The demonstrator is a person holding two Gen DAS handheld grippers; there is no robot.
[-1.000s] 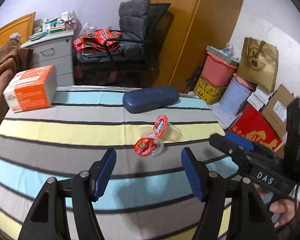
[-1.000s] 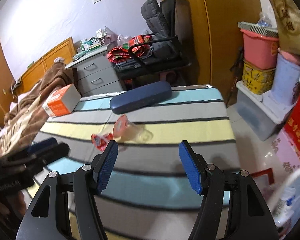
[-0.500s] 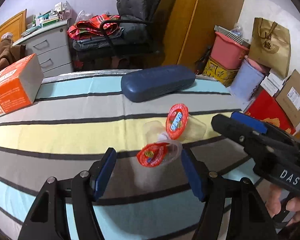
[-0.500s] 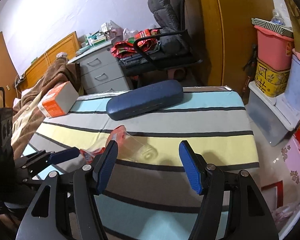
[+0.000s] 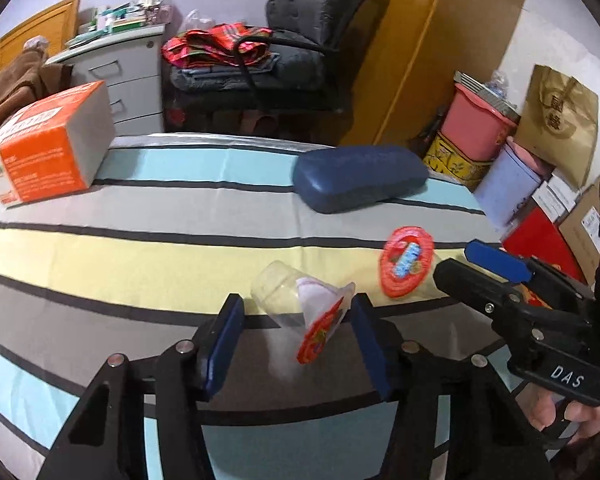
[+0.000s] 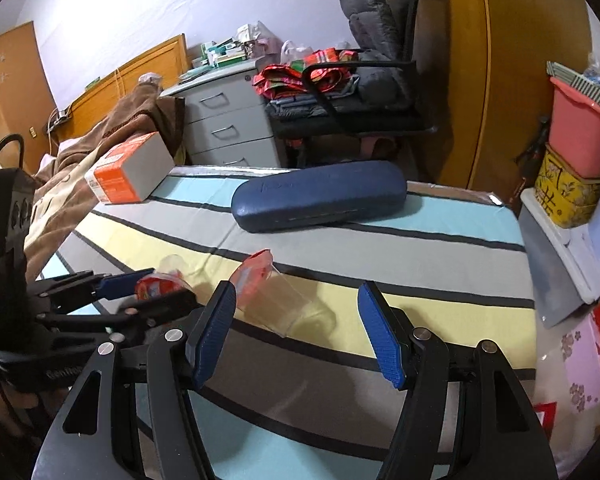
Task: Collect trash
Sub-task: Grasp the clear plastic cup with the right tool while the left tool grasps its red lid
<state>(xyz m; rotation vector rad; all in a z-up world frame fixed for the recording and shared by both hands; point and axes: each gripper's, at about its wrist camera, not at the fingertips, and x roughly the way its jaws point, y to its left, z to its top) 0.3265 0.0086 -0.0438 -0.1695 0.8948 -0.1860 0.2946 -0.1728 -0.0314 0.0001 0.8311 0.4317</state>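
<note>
Jaws of the left gripper are closing around a clear plastic cup that lies on its side between the blue pads; the right pad looks close to its rim, but no pad visibly presses it yet. Its closed bottom points away toward the far left, and its mouth faces the gripper, with a peeled red foil lid hanging from the rim.

Jaws of the right gripper stand wide and released, straddling a second cup — also tipped over, mouth and red lid toward the far left, bottom toward the near right. Both cups look empty and rest on the yellow band of the striped worktop.

Beyond them a dark blue case lies crosswise, and an orange and white box sits at the far left corner. Behind the worktop stand grey drawers and a chair heaped with clothes — neither gets between the grippers and the cups.
</note>
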